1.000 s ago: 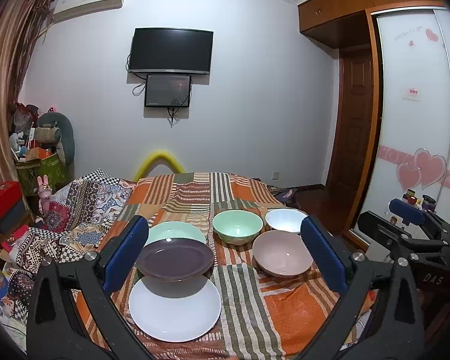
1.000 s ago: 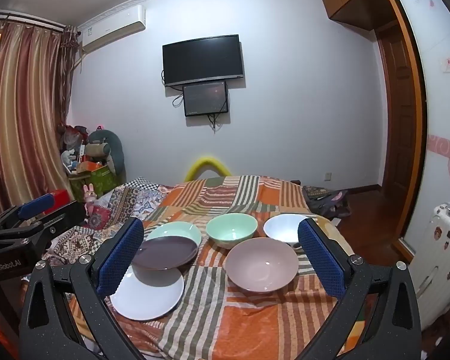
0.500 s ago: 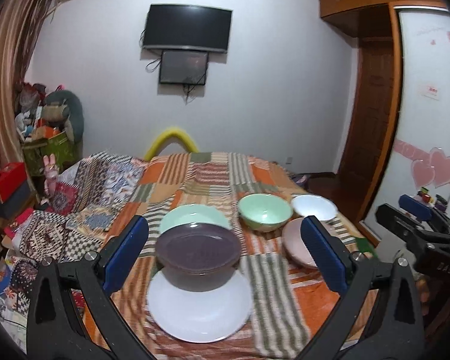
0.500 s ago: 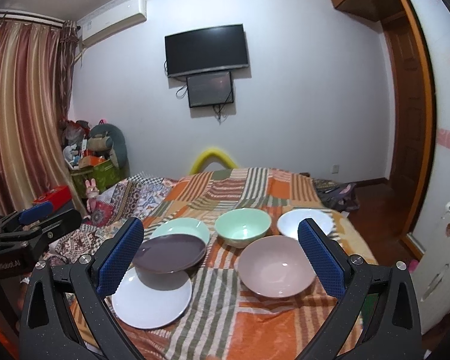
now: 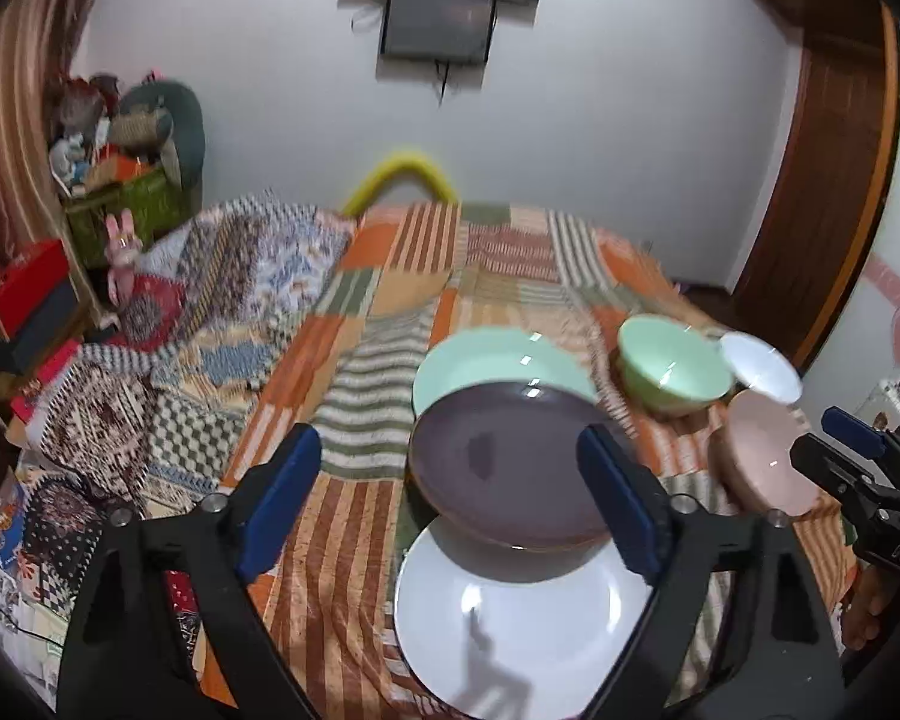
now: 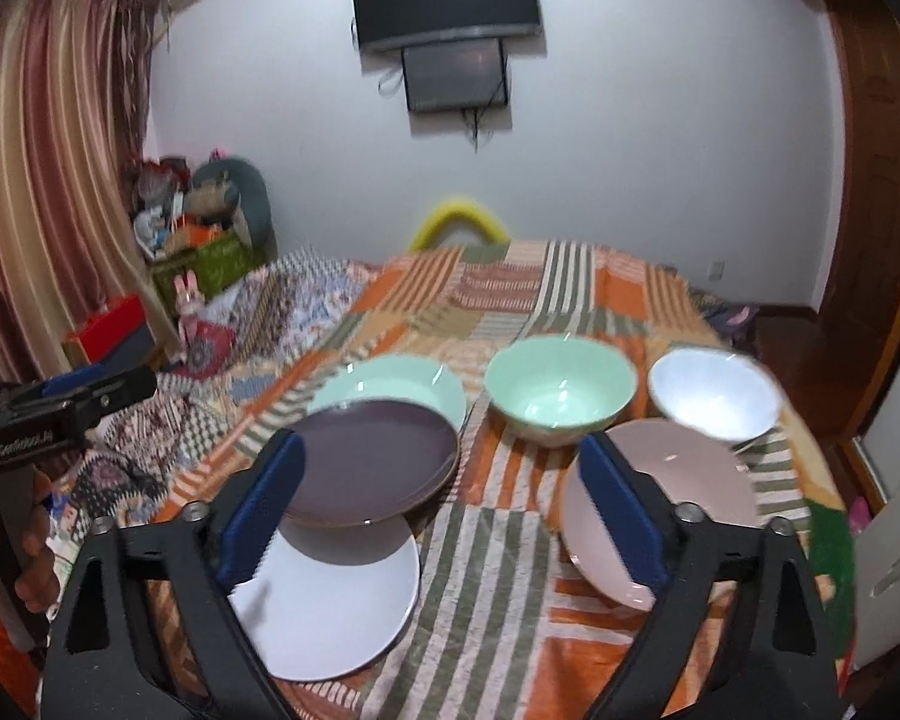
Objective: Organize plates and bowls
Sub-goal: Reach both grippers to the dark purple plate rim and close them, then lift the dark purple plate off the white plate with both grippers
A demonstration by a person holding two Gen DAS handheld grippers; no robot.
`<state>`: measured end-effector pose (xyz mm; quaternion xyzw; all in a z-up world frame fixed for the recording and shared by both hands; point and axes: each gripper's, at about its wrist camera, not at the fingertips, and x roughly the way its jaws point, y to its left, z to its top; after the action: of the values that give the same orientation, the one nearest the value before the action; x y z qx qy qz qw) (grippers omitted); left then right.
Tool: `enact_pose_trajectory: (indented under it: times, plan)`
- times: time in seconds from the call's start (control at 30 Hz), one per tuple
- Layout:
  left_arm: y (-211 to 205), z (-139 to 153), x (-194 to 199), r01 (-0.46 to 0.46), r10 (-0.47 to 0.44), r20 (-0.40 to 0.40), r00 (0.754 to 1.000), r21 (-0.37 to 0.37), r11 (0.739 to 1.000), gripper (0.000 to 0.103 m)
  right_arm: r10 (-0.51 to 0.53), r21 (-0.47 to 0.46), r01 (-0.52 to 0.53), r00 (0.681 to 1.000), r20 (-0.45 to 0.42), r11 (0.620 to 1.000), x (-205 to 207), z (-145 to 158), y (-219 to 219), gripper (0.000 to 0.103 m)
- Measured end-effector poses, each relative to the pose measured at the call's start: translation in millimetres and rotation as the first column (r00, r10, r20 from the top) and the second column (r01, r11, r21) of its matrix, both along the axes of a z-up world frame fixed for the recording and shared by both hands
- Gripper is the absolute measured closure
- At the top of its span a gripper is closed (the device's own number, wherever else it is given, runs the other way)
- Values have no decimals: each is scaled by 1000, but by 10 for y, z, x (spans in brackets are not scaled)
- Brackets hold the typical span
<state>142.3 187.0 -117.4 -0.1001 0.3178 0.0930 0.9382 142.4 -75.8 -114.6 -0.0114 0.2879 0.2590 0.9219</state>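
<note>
Centrally on the patchwork bedspread [image 6: 504, 300] a dark purple plate [image 6: 372, 462] is seen, and it serves as the landmark for the rest. Its near edge overlaps a white plate [image 6: 330, 618] lying flat in front of it, and directly behind it a mint-green plate [image 6: 408, 381] is set, partly covered by it. To the right of the purple plate a mint-green bowl [image 6: 561, 390] is placed upright, with a white bowl [image 6: 714, 396] further right and a pink bowl [image 6: 678, 480] to the right and nearer. The left hand-held gripper [image 5: 450, 492] is held above the purple plate's left part; its jaws are closing, the right blue pad [image 5: 615, 504] is seen over the plate, but nothing is pressed between the pads. The right hand-held gripper [image 6: 444, 504] is held between the purple plate and the pink bowl; its jaws are likewise closing, with striped cloth seen in the gap and no dish clamped. Whether either pad touches a dish cannot be told, as both views are blurred.
</note>
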Motion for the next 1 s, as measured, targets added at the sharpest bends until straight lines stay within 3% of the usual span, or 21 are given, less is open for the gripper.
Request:
enact_pose_trajectory:
  times: [0.3, 0.6, 1.0]
  plan:
    - [297, -631, 551, 10, -20, -132, 991, -77, 997, 40, 28, -27, -32, 988, -150, 999, 467, -388, 284, 47]
    - [488, -1037, 880, 27, -58, -207, 977, -148, 989, 63, 35, -72, -54, 968, -248, 996, 801, -701, 515, 71]
    - [563, -1259, 1054, 61, -116, -251, 961, -217, 974, 65, -4, -110, -31, 950, -313, 993, 1033, -905, 594, 79]
